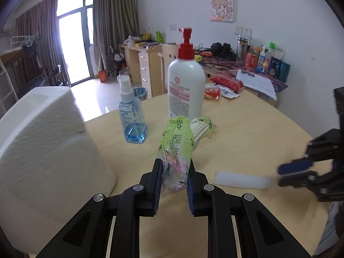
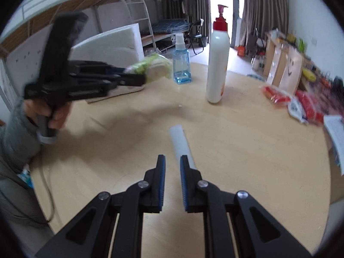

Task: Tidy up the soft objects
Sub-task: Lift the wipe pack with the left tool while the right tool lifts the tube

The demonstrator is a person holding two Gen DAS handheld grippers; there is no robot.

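Note:
A crinkly green plastic packet of cotton pads point(image 1: 176, 137) hangs above the table, and my left gripper point(image 1: 174, 161) is shut on its lower end. From the right wrist view that gripper point(image 2: 143, 79) and the packet point(image 2: 154, 64) sit at the left, carried by a hand. A white foam strip point(image 2: 178, 137) lies flat on the wooden table point(image 2: 236, 150). My right gripper point(image 2: 172, 156) hovers over the strip's near end, its jaws a narrow gap apart with only table showing between them. In the left wrist view the strip point(image 1: 243, 179) ends just short of the right gripper point(image 1: 279, 174).
A large white foam block point(image 1: 43, 139) stands at the table's left. A blue spray bottle point(image 1: 133, 118) and a white pump bottle point(image 1: 186, 86) stand behind the packet. Red snack bags point(image 1: 228, 82) and papers point(image 1: 255, 81) lie at the far right edge.

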